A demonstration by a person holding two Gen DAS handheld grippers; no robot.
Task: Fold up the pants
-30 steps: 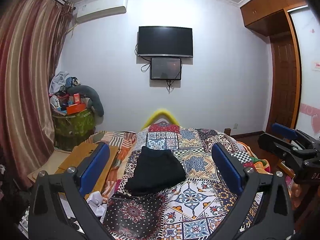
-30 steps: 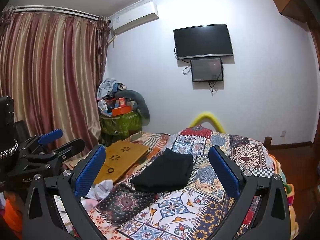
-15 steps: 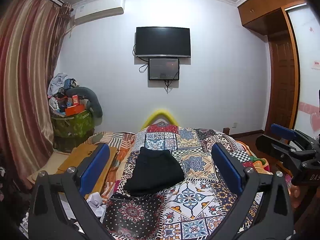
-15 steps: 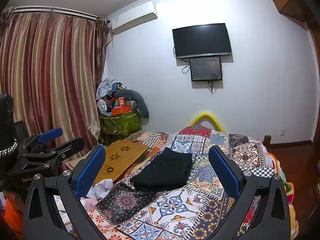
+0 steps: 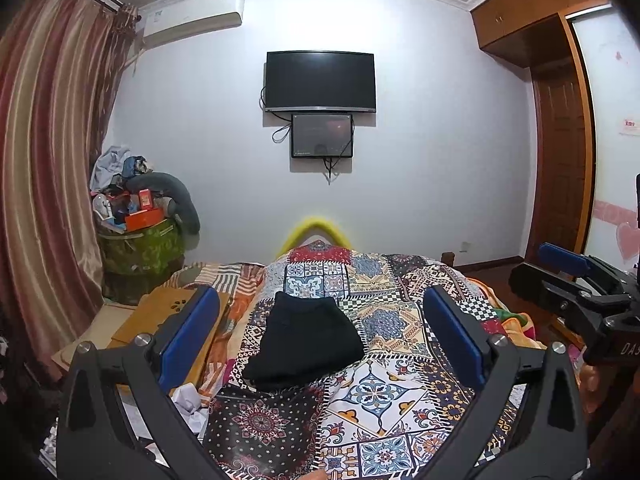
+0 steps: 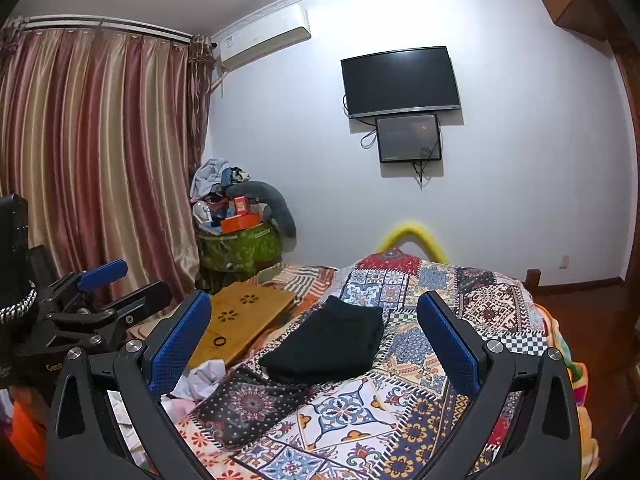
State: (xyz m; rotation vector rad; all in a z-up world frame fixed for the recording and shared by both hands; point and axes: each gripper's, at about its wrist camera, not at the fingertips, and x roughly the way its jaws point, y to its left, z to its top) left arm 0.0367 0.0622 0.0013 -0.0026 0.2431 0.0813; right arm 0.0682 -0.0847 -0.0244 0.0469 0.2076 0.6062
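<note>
One bed (image 5: 400, 392) fills the near and middle ground, spread with a patchwork quilt (image 6: 400, 408) in many colours. To the left hangs a striped red and gold curtain (image 6: 100, 160); on the far wall a dark television (image 5: 320, 80) sits above a smaller screen (image 5: 322, 136). A wooden lap tray (image 6: 240, 320) rests at the bed's left edge. The black pants (image 5: 308, 340), folded into a compact stack, lie flat on the quilt near the middle of the bed. The left gripper (image 5: 320, 340) hangs above the near end of the bed with its blue-padded fingers (image 5: 188, 336) spread wide and holding nothing; the right gripper (image 6: 316, 340) is likewise wide apart and empty, well clear of the pants
</note>
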